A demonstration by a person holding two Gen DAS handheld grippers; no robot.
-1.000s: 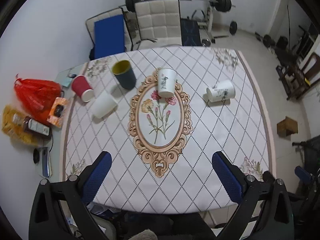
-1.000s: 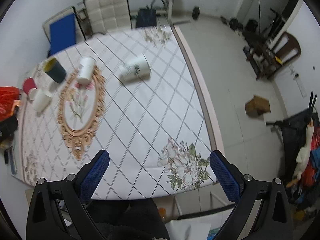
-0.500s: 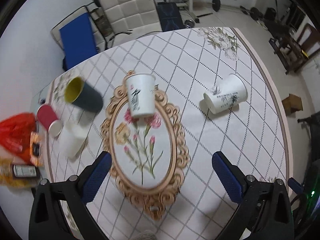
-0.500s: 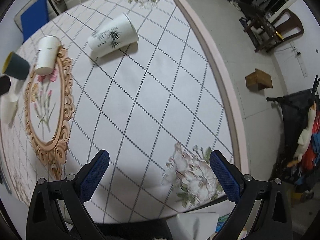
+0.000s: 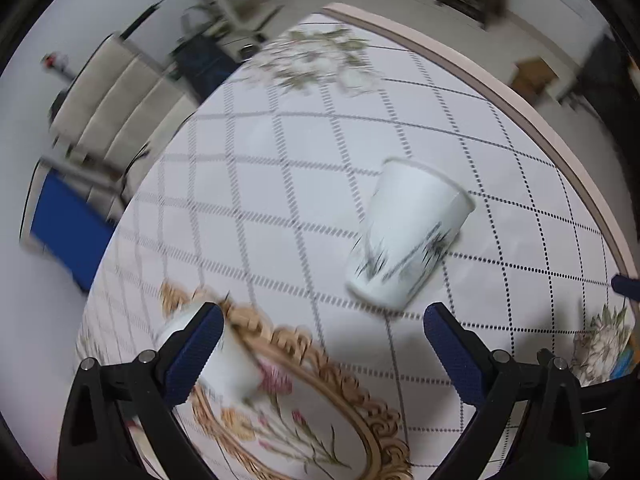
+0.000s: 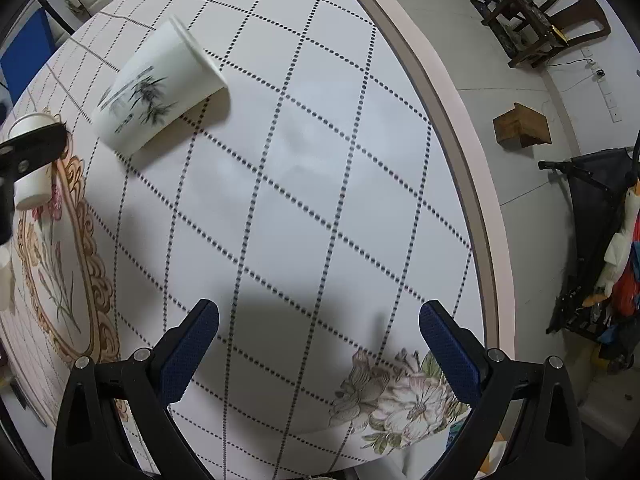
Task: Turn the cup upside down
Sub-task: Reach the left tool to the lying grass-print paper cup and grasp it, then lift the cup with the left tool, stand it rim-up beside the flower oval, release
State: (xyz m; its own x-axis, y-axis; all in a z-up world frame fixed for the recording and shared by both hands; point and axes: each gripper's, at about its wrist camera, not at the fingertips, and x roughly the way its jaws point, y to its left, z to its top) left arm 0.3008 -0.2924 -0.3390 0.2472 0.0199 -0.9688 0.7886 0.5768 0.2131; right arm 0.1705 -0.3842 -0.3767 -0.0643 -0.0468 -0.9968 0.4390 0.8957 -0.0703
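Observation:
A white paper cup with a dark bamboo print (image 5: 404,240) lies on its side on the white diamond-pattern tablecloth (image 5: 280,184). It also shows in the right wrist view (image 6: 156,88), far ahead and to the left. My left gripper (image 5: 320,332) is open and empty, just short of the cup, which sits slightly right of its centre line. My right gripper (image 6: 318,336) is open and empty over bare cloth near the table's front right. The left wrist view is motion-blurred.
A second white cup (image 5: 224,356) stands on the gold oval frame print behind my left gripper's left finger; it also shows in the right wrist view (image 6: 32,168). The table's pink edge (image 6: 452,112) curves on the right. Chairs (image 5: 116,96) stand beyond the table.
My left gripper has swung right and moved in close to the lying cup. My right gripper has moved forward and lower over the table. The cups have not moved.

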